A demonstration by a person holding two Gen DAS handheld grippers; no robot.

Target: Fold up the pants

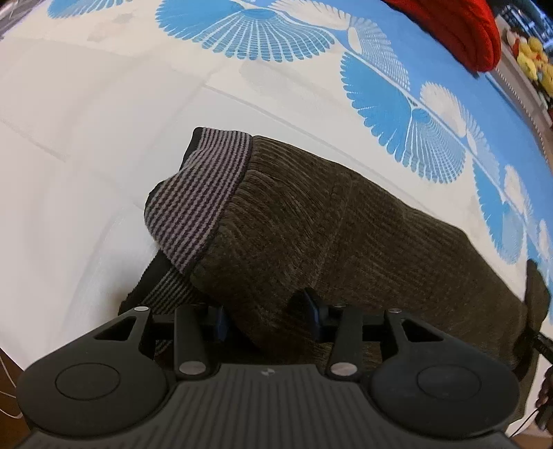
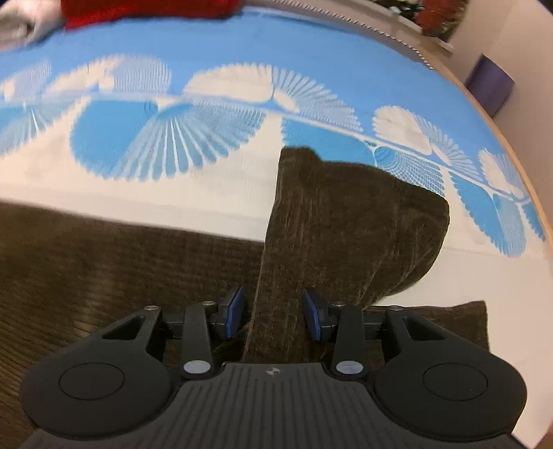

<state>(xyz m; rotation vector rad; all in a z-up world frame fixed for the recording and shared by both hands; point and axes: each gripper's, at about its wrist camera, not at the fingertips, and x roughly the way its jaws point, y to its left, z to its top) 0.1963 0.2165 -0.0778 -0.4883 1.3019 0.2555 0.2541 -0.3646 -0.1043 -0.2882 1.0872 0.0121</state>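
The pants [image 1: 328, 221] are dark olive-brown ribbed fabric with a grey-and-black striped waistband [image 1: 200, 197], lying on a white and blue bedspread [image 1: 86, 138]. My left gripper [image 1: 266, 317] is shut on the waist end, the fabric bunched between its blue pads [image 1: 312, 307] and lifted. In the right wrist view, my right gripper [image 2: 273, 311] is shut on a leg end of the pants [image 2: 331, 221], which stands up in a fold between the pads [image 2: 312, 314]. More of the pants [image 2: 103, 269] spreads flat to the left.
A red garment [image 1: 459, 27] lies at the far side of the bed, also showing in the right wrist view [image 2: 145, 8]. Yellow toys [image 1: 534, 58] sit beyond the bed at right. A purple box [image 2: 489, 84] stands past the bed's wooden edge [image 2: 511, 145].
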